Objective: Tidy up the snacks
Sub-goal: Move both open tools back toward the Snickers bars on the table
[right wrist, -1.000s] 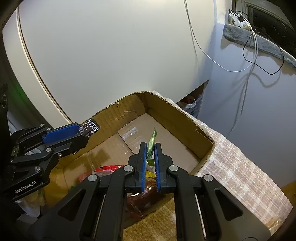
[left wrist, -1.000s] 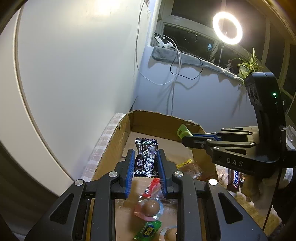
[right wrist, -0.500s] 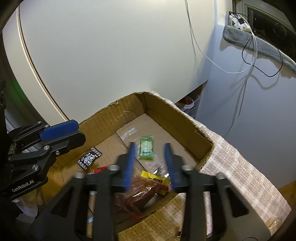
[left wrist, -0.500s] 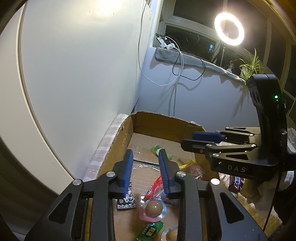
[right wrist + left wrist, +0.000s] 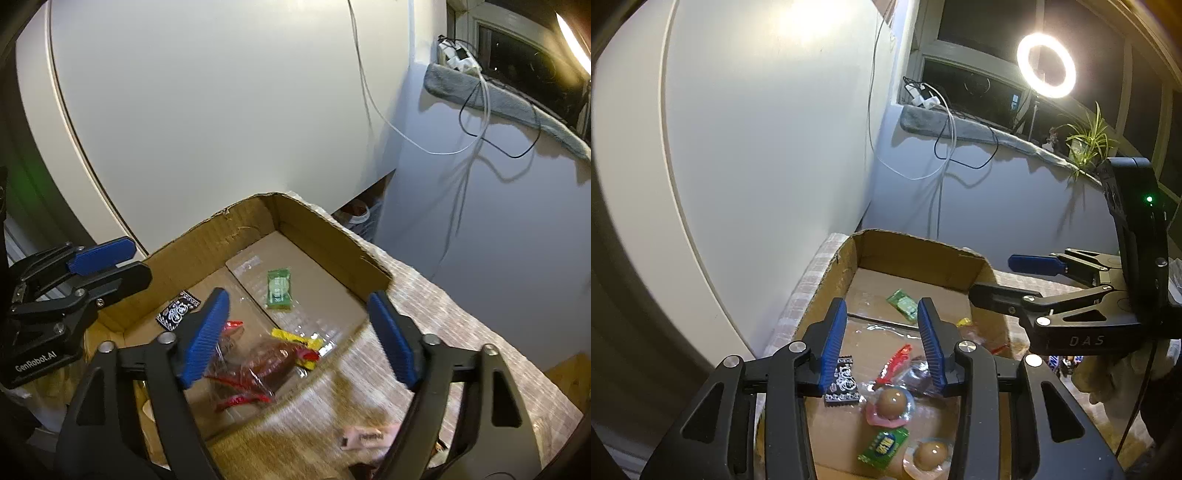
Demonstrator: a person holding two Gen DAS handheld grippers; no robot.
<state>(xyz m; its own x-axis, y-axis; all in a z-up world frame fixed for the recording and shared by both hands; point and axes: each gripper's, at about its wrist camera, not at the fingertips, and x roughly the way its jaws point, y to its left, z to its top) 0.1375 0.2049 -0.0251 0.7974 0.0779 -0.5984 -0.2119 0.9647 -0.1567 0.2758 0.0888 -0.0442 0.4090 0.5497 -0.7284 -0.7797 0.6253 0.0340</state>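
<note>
Hovering over box (image 5: 325, 236), left gripper (image 5: 882, 343) and right gripper (image 5: 306, 332) both with jaws spread, empty. Green pack (image 5: 279, 288), black pack (image 5: 179, 311), eggs (image 5: 892, 402) already inside; pink snack (image 5: 369, 437) left outside on cloth.

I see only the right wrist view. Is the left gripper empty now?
Observer: Yes. The left gripper is open, with nothing between its fingers.
Operator: What lies in the box under it?
Observer: Two wrapped eggs, at the near end.
Operator: Is any snack outside the box, other than the pink packet?
Observer: Yes. Bar wrappers show beyond the box wall, below the open right gripper in that picture.
</note>
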